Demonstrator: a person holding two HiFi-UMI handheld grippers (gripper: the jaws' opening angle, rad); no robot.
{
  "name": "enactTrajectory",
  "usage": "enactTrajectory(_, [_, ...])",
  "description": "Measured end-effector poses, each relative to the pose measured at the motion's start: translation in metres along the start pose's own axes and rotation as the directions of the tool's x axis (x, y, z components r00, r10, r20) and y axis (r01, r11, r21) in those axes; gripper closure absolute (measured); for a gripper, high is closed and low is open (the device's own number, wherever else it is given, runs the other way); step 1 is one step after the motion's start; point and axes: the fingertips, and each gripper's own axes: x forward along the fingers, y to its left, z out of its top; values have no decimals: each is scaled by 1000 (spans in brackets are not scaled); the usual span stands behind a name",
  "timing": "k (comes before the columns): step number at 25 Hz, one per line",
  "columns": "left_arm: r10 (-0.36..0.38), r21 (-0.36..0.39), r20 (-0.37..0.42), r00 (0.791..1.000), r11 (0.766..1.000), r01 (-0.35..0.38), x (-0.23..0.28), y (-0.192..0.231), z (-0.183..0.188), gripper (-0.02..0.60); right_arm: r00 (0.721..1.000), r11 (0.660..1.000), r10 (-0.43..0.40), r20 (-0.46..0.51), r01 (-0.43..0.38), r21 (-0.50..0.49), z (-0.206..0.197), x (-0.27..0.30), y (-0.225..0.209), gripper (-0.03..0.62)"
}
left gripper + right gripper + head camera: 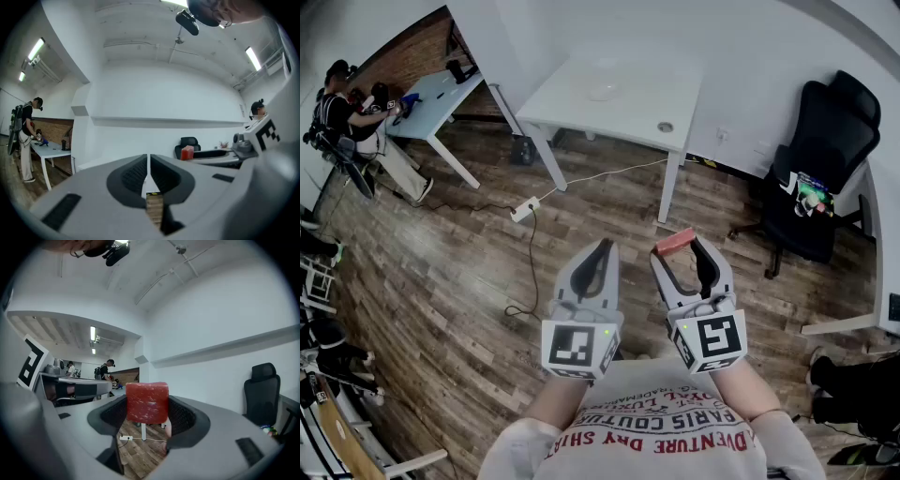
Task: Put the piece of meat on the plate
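On the right gripper (680, 249) the jaws are clamped on the piece of meat (147, 402), held level; the left gripper (602, 246) has its jaws together, empty. Far ahead, slightly left, the white table (572, 114) carries a pale disc, probably the plate (602, 92).

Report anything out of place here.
Nothing is spilled or damaged. One oddity: a white power strip lies loose on the wooden floor, its cords trailing past the white table. The piece of meat is clamped in the right gripper, over the floor.
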Motion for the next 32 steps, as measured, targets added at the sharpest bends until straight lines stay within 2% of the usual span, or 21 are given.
enactTrajectory(7, [3, -16, -7, 1000, 1000, -3, 4, 3, -6, 558, 1000, 1000, 6, 0, -6, 3, -3, 7, -3, 316])
enactTrajectory(13, [10, -25, -12, 1000, 1000, -10, 7, 4, -13, 574, 1000, 999, 2, -9, -2, 53, -7, 8, -9, 316])
enactTrajectory(20, [13, -34, -34, 999, 999, -14, 22, 14, -26, 575, 999, 999, 22, -30, -20, 49, -15, 25, -12, 316])
enactTrajectory(25, [10, -31, -43, 999, 999, -11, 46, 48, -32, 575, 999, 999, 16, -41, -15, 41, -18, 67, -12, 316])
enactTrajectory(32, [-7, -52, -54, 999, 999, 4, 103, 139, -27, 575, 997, 1000, 11, -80, -10, 16, -10, 165, 3, 316])
